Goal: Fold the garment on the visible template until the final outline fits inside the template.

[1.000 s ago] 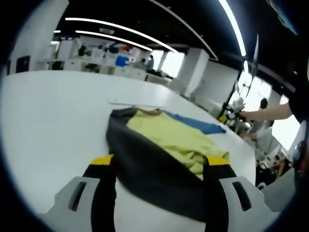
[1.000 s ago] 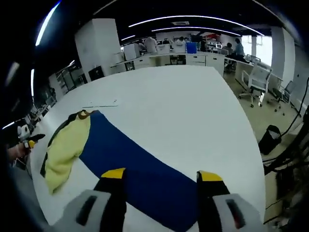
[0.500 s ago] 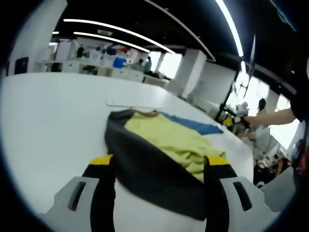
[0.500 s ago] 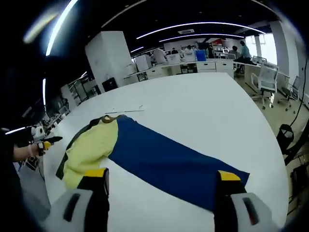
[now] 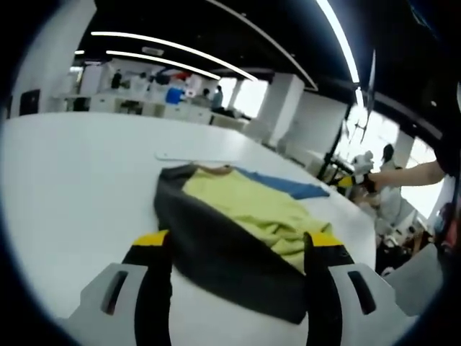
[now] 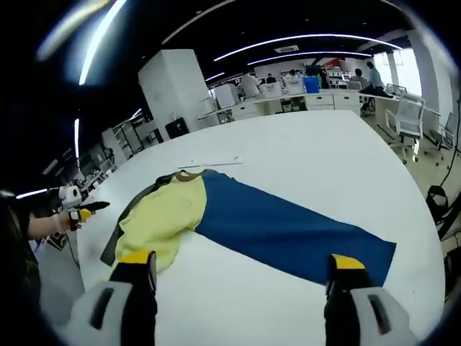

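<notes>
Left gripper view: the garment's (image 5: 238, 231) near dark hem passes behind the right jaw, and its blue panel (image 5: 292, 189) lies largely hidden beyond the yellow fold. Right gripper view: the yellow part's (image 6: 155, 223) near edge is covered by the left jaw. Far desks (image 6: 288, 101) and seated people are too small to make out.

Left gripper view is looking low and close across the white table (image 5: 65, 180), with the garment (image 5: 238, 231) running toward 1 o'clock. Right gripper view is sitting higher and farther back, facing the garment (image 6: 238, 220) from its other side, toward 11 o'clock. Both are sharing garment, table and background office.
</notes>
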A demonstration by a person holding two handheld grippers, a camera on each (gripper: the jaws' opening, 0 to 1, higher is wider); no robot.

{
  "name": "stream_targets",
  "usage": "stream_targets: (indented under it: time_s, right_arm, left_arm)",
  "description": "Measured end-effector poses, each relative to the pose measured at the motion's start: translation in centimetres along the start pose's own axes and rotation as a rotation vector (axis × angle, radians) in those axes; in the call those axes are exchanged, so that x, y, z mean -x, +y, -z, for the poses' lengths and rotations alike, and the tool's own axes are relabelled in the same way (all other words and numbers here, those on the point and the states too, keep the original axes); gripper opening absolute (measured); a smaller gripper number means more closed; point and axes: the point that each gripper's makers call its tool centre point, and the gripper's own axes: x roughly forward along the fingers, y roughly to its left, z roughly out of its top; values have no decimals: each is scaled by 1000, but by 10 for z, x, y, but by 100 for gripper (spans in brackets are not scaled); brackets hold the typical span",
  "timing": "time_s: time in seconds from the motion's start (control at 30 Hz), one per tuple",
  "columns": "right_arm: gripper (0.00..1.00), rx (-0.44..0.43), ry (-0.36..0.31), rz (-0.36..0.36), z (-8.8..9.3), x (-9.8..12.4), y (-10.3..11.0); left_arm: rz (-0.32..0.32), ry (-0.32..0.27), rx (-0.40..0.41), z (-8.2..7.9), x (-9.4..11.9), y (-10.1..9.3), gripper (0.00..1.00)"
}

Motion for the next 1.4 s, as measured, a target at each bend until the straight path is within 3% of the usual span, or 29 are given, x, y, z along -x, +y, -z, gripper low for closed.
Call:
stream_targets:
  time_s: [0.3, 0.57, 0.8, 1.07, 1.4]
  right_arm:
    - [99, 52, -1, -61, 4, 11, 35]
    - [100, 151, 29, -131, 11, 23, 63]
    - [100, 215, 55, -174, 22, 30, 90]
    - [98, 267, 103, -243, 45, 29, 126]
    - [96, 270, 127, -263, 57, 30, 139]
  left_arm:
    - [7, 2, -33, 1, 9, -7, 72]
    - [10, -8, -56, 0, 22, -18, 72]
    - [31, 11, -77, 10, 23, -34, 71]
    - [86, 62, -146, 33, 16, -65, 71]
    - [106, 83, -189, 41, 7, -79, 68]
